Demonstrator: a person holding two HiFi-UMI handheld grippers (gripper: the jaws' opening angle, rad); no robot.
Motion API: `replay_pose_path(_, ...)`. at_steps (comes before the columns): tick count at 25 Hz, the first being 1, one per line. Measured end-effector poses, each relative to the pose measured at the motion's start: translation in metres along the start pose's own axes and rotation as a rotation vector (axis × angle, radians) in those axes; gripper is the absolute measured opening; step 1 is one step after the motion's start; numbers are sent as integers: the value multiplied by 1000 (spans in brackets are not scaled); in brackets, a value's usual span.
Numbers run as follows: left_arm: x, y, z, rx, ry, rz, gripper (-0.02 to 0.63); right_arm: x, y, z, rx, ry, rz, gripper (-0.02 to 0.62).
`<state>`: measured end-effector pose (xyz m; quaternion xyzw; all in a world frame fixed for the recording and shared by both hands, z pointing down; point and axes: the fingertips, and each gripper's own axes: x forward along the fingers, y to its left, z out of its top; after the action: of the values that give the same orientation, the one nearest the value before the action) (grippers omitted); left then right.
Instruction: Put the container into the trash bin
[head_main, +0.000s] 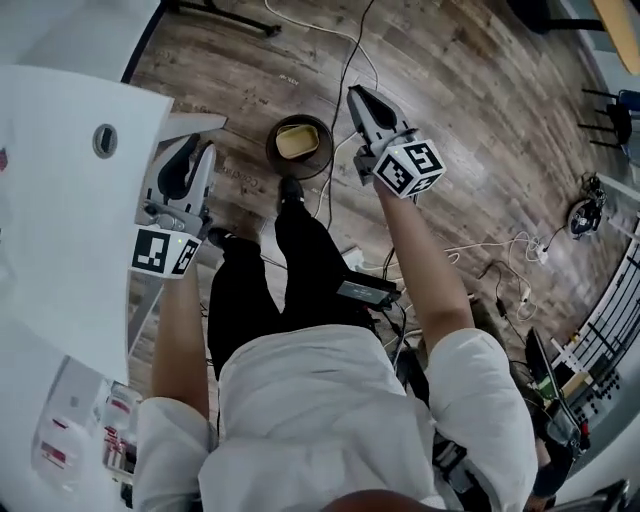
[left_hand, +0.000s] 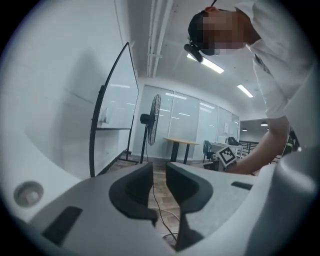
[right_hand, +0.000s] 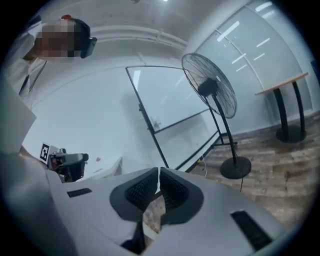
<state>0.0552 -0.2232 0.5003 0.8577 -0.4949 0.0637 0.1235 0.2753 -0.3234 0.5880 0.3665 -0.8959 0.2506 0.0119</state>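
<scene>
A round dark trash bin (head_main: 274, 158) stands on the wooden floor just ahead of the person's feet. A pale yellow container (head_main: 298, 141) lies inside it. My right gripper (head_main: 358, 96) hangs high above the floor, just right of the bin, its jaws shut with nothing between them; in the right gripper view the right gripper (right_hand: 159, 176) shows its ribbed pads meeting. My left gripper (head_main: 192, 150) is raised at the edge of the white table (head_main: 60, 220), left of the bin. In the left gripper view the left gripper (left_hand: 159, 172) shows a narrow empty gap.
Cables (head_main: 345, 60) run over the floor past the bin. A standing fan (right_hand: 210, 90) and a whiteboard on a stand (left_hand: 112, 115) are across the room. Loose gear and cords (head_main: 520, 250) lie at the right. Small items (head_main: 110, 430) sit at the table's near end.
</scene>
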Motion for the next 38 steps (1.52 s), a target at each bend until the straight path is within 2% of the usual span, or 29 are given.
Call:
replay_pose_path(4, -10, 1, 89, 66, -80, 27, 84, -22, 30, 125, -125, -147, 36, 37)
replay_pose_path(8, -50, -16, 150, 111, -128, 55, 84, -77, 73, 224, -251, -274, 35, 38)
replay_pose_path(12, -93, -21, 196, 127, -183, 98, 84, -121, 124, 280, -409, -341, 53, 38)
replay_pose_path(16, -122, -29, 231, 131, -231, 129, 84, -152, 169, 308, -484, -382, 72, 40)
replay_pose_path(21, -150, -31, 262, 173, -291, 136, 86, -178, 194, 323, -507, -442, -4, 38)
replay_pose_path(26, -193, -35, 273, 187, -345, 131, 89, -198, 228, 295, -548, -412, -73, 38)
replay_pose_path(32, -248, -34, 248, 178, -328, 103, 95, -213, 274, 246, -488, -388, -132, 38)
replay_pose_path(38, -292, -35, 225, 168, -336, 83, 91, -212, 329, 199, -493, -349, -133, 38)
